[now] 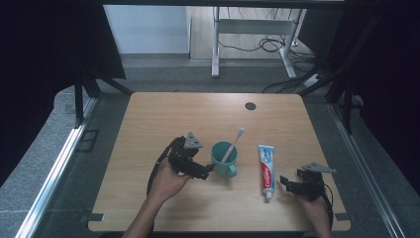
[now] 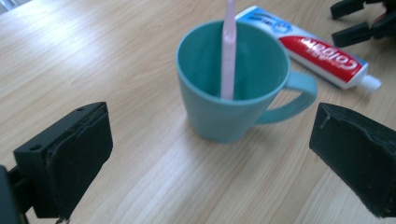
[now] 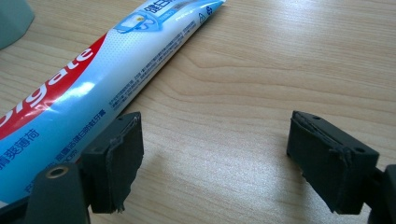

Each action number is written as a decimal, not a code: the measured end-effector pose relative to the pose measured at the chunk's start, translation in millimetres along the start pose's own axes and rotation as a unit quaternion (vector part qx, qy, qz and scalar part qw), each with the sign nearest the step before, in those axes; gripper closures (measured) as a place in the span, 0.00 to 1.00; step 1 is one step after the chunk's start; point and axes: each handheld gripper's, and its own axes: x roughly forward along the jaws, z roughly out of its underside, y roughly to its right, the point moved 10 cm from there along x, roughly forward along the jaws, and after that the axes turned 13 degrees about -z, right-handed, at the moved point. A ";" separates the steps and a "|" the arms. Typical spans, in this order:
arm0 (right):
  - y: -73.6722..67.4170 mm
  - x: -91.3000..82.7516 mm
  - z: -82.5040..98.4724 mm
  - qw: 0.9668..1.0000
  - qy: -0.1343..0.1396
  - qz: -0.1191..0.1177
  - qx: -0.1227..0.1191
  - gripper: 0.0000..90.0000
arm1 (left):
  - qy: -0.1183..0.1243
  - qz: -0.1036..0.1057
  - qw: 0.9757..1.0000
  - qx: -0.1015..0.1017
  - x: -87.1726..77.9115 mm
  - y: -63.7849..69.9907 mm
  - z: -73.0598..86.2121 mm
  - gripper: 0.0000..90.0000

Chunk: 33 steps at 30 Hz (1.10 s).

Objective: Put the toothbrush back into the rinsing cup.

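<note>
A teal cup (image 1: 224, 158) (image 2: 233, 93) stands upright at the middle of the wooden table (image 1: 173, 114), its handle toward the toothpaste. A pink toothbrush (image 1: 233, 144) (image 2: 229, 56) leans inside it. My left gripper (image 1: 208, 171) (image 2: 217, 144) is open just left of the cup, its jaws wide apart and clear of it. To the right of the cup, a red, white and blue toothpaste tube (image 1: 266, 168) (image 2: 322, 51) (image 3: 93, 88) lies flat with its cap toward me. My right gripper (image 1: 285, 182) (image 3: 215, 154) is open beside the tube's cap end, with bare wood between its jaws.
A dark round hole (image 1: 250, 105) sits near the table's far edge. Beyond the table stand the white legs of a desk with loose cables (image 1: 267, 44) on the floor. Black curtains hang at both sides. A corner of the cup (image 3: 11, 21) is in the right gripper view.
</note>
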 end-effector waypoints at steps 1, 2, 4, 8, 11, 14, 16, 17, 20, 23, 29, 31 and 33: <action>0.0 0.0 0.0 1.000 0.000 0.001 -0.001 0.21 | -0.001 -0.002 1.000 0.001 -0.6 -1.7 3.4 0.00; -0.1 0.0 0.1 1.000 -0.001 0.001 -0.001 0.21 | 0.000 -0.004 1.000 0.001 -0.9 -2.8 5.9 0.00; -0.2 0.2 0.0 1.000 -0.001 0.001 -0.001 0.21 | 0.000 -0.003 1.000 -0.002 -1.8 -4.5 10.6 0.00; -0.3 0.4 0.1 1.000 -0.001 0.002 -0.003 0.21 | 0.001 -0.005 1.000 -0.009 -3.3 -7.0 18.9 0.00; -0.5 0.4 0.2 1.000 -0.002 0.003 -0.002 0.20 | 0.003 -0.007 1.000 -0.009 -5.1 -9.8 26.0 0.00; -0.6 0.5 0.3 1.000 -0.002 0.004 -0.002 0.21 | 0.004 -0.010 1.000 -0.011 -6.1 -12.4 32.5 0.00; -0.6 0.5 0.3 1.000 -0.003 0.004 -0.002 0.21 | 0.006 -0.009 1.000 -0.013 -6.5 -14.1 37.8 0.00; -0.6 0.5 0.3 1.000 -0.003 0.004 -0.002 0.21 | 0.007 -0.008 1.000 -0.015 -6.6 -14.3 40.3 0.00; -0.7 0.5 0.3 1.000 -0.003 0.004 -0.003 0.21 | 0.008 -0.009 1.000 -0.017 -6.4 -15.6 48.4 0.00; -0.6 0.7 0.3 1.000 -0.003 0.005 -0.004 0.21 | 0.011 -0.008 1.000 -0.019 -5.8 -16.6 56.8 0.00; -0.6 1.0 0.5 1.000 -0.005 0.009 -0.009 0.21 | 0.013 -0.013 0.999 -0.027 -4.8 -18.4 73.5 0.00; -0.6 1.0 0.6 1.000 -0.007 0.009 -0.010 0.21 | 0.013 -0.014 0.999 -0.032 -4.0 -19.0 78.9 0.00; -0.7 1.1 0.7 1.000 -0.007 0.011 -0.012 0.21 | 0.012 -0.016 0.999 -0.034 -3.1 -19.4 84.7 0.00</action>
